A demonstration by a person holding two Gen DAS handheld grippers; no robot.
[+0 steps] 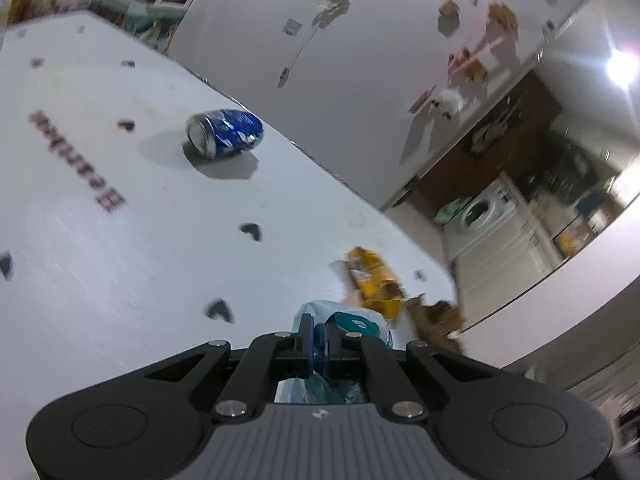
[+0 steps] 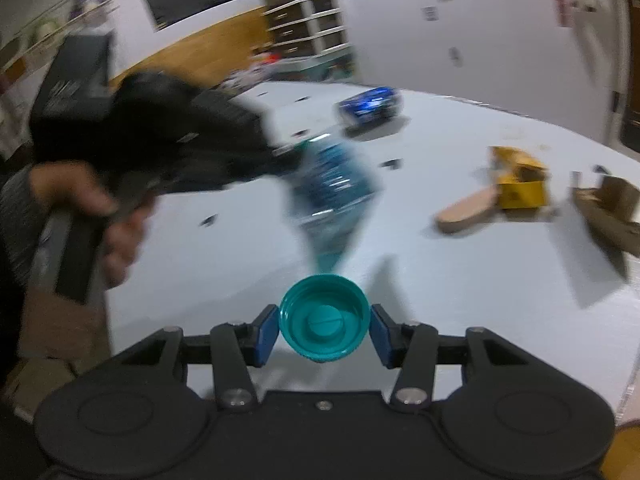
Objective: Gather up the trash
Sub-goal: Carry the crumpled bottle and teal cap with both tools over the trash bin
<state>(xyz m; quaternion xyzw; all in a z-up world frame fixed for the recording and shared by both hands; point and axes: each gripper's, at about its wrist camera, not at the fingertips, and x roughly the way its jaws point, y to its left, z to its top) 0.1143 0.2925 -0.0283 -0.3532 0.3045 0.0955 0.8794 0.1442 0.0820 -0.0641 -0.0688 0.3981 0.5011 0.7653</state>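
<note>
Bottle (image 2: 332, 196): a crumpled blue plastic bottle, held up off the white table (image 2: 460, 300); its long axis tilts, the neck end pointing down toward the right wrist camera, the wide end up and away. It is blurred.
Left gripper (image 1: 318, 344): jaws closed tight on the crushed bottle, with the thin plastic pinched between the blue pads; in the right wrist view it comes in from the left, gripped by a hand (image 2: 116, 216).
Right gripper (image 2: 324, 332): jaws about half open, clamped on a teal bottle cap (image 2: 324, 320); the pads sit at its two sides and its open, hollow side faces the camera.
Cap and bottle: apart, with the cap just below the neck end.
Can (image 1: 226, 132): a dented blue can lying on its side near the table's far edge, close to the white wall, its round end toward the left wrist camera.
Yellow box (image 2: 518, 184): torn open, resting on the table right of the bottle, with a brown cardboard piece (image 2: 468, 210) touching it.
Brown box (image 2: 608, 212): at the table's right edge.
Open room: bare table between the bottle and the boxes.
</note>
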